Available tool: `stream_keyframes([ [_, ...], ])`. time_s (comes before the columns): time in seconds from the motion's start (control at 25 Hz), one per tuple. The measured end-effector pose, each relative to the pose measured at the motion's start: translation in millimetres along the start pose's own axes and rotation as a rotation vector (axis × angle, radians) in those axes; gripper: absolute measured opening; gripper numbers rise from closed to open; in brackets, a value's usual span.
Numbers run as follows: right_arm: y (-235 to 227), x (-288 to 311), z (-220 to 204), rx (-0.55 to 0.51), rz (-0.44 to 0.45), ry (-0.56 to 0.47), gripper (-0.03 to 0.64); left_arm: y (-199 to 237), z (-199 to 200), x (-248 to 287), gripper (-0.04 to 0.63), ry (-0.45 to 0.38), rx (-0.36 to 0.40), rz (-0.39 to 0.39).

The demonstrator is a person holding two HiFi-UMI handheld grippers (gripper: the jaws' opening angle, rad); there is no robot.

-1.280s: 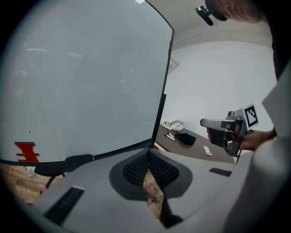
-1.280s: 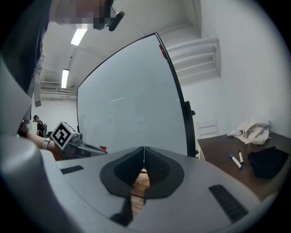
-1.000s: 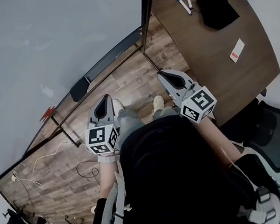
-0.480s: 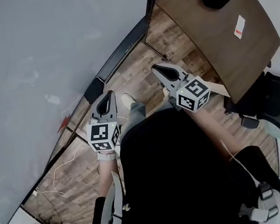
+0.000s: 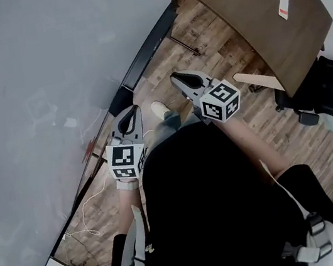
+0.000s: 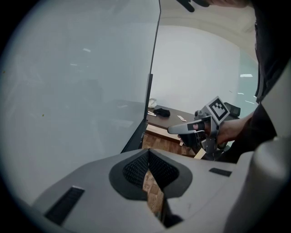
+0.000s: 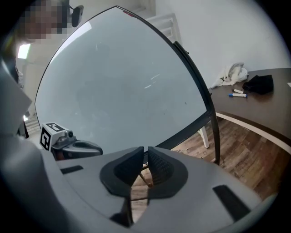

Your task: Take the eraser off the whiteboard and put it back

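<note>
While the left gripper point(image 5: 129, 118) and right gripper point(image 5: 177, 79) both hang empty, jaws pressed together, the approach is in hand: the likely eraser point(image 5: 123, 95), a dark block on the whiteboard point(image 5: 28, 71) bottom rail, sits at twelve o'clock of the left one, so the next move needs opened jaws.

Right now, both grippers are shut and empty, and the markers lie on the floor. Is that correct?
Not quite: the markers lie on the table, as the right gripper view shows. The left gripper and the right gripper are indeed shut and empty.
</note>
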State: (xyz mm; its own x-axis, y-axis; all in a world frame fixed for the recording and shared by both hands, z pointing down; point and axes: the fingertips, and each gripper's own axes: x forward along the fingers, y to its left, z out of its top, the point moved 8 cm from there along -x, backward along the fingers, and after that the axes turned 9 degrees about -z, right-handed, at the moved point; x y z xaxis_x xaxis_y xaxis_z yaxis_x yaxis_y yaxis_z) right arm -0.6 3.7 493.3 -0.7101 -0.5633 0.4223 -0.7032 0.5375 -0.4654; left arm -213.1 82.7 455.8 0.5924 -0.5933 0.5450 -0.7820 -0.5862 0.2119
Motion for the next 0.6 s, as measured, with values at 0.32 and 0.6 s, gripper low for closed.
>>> stream_keyframes([
  [0.32,17.8,31.9,-35.0,0.077,0.016,0.038,0.036,17.5,-16.5,-13.0,0.006,0.017,0.021,-0.021],
  [0.6,33.1,64.5,-58.8,0.186,0.072,0.089,0.177,26.8,-28.7,-23.6,0.006,0.021,0.019,-0.022],
])
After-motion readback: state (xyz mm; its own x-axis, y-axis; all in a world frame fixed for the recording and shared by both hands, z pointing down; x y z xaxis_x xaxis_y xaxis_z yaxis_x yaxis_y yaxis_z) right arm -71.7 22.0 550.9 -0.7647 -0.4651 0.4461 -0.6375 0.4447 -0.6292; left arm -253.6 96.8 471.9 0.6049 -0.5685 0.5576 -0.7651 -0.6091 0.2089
